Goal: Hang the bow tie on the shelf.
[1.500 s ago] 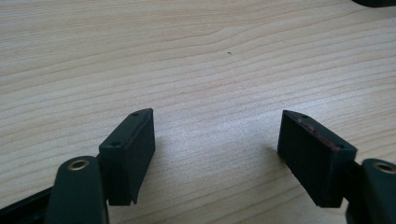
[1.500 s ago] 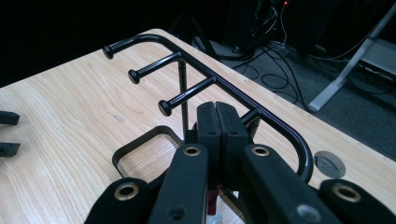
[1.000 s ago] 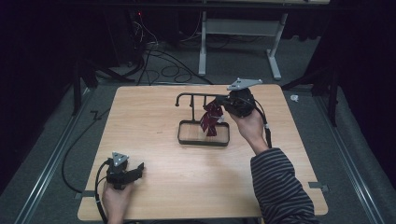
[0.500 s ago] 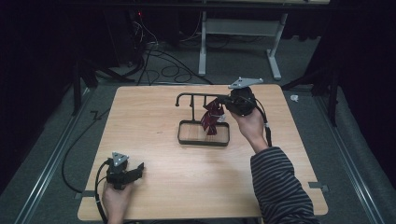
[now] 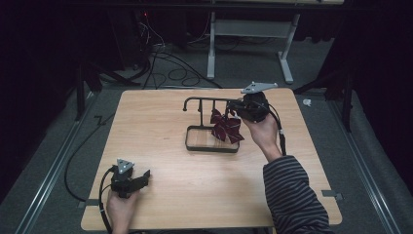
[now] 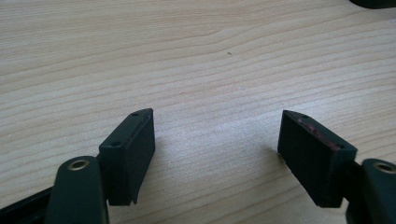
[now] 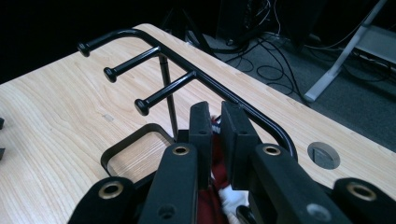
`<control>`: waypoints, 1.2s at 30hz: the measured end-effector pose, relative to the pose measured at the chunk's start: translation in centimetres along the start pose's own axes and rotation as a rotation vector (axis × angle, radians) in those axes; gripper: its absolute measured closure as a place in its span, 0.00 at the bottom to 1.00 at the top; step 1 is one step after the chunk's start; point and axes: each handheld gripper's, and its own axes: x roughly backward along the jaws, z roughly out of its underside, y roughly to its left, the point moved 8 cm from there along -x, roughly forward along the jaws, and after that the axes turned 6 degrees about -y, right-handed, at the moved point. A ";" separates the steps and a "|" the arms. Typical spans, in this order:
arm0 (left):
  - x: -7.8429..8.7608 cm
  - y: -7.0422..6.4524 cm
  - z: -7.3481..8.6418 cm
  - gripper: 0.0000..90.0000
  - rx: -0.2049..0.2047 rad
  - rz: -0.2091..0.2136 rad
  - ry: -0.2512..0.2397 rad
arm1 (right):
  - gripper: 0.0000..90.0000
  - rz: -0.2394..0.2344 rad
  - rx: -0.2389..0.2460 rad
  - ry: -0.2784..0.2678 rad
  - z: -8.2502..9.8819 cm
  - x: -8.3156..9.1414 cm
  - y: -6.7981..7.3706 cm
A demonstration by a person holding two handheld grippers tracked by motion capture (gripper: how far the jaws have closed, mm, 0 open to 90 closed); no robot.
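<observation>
A black metal rack (image 5: 209, 102) with a rectangular base frame (image 5: 210, 146) and several short pegs (image 7: 163, 93) stands at the table's far middle. A dark red and white bow (image 5: 225, 127) hangs by the rack's right end. My right gripper (image 5: 233, 108) is shut on the bow's top, close under the rack's top bar (image 7: 243, 109); red and white cloth (image 7: 215, 158) shows between its jaws. My left gripper (image 5: 143, 176) rests low at the near left, open over bare wood, nothing between its pads (image 6: 133, 149).
The light wooden table (image 5: 160, 126) has a round cable hole (image 7: 323, 155) near its far right edge. Beyond the far edge are floor cables (image 5: 160, 58) and a white desk frame (image 5: 248, 31). A striped sleeve (image 5: 292, 195) reaches in from the near right.
The right gripper has lifted the bow slightly toward the rack's top bar. The left gripper has stayed put.
</observation>
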 end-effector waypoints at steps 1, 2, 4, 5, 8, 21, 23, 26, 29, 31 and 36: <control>0.0 0.0 0.0 0.31 0.000 0.000 0.000 | 0.93 -0.002 0.003 -0.003 0.0 0.1 0.0; 0.0 0.0 0.0 0.31 0.000 0.000 0.000 | 0.93 -0.003 0.005 -0.007 0.1 0.2 0.0; 0.0 0.0 0.0 0.31 -0.001 -0.001 0.000 | 0.90 -0.002 -0.004 -0.012 0.2 0.6 0.0; 0.0 0.0 0.0 0.31 -0.001 -0.001 0.000 | 0.89 -0.002 -0.004 -0.018 0.2 0.7 -0.1; 0.0 0.0 0.0 0.31 -0.002 -0.002 0.002 | 0.88 0.001 -0.018 -0.034 0.2 1.4 -0.2; 0.0 0.0 0.0 0.31 -0.004 -0.003 0.002 | 0.81 0.021 -0.052 -0.068 1.3 3.6 -1.3; 0.0 0.0 0.0 0.31 -0.005 -0.004 0.001 | 0.81 0.021 -0.059 -0.073 1.5 3.8 -1.5; 0.0 0.0 0.0 0.31 -0.005 -0.004 0.001 | 0.80 0.022 -0.064 -0.074 1.9 4.2 -1.6; 0.0 0.0 0.0 0.31 -0.006 -0.004 0.002 | 0.78 0.022 -0.066 -0.073 2.1 4.4 -1.7; 0.0 0.0 0.0 0.31 -0.005 -0.004 0.001 | 0.77 0.026 -0.073 -0.075 2.3 4.7 -1.8; 0.0 0.0 0.0 0.31 -0.006 -0.004 0.003 | 0.74 0.031 -0.083 -0.078 2.7 5.4 -2.0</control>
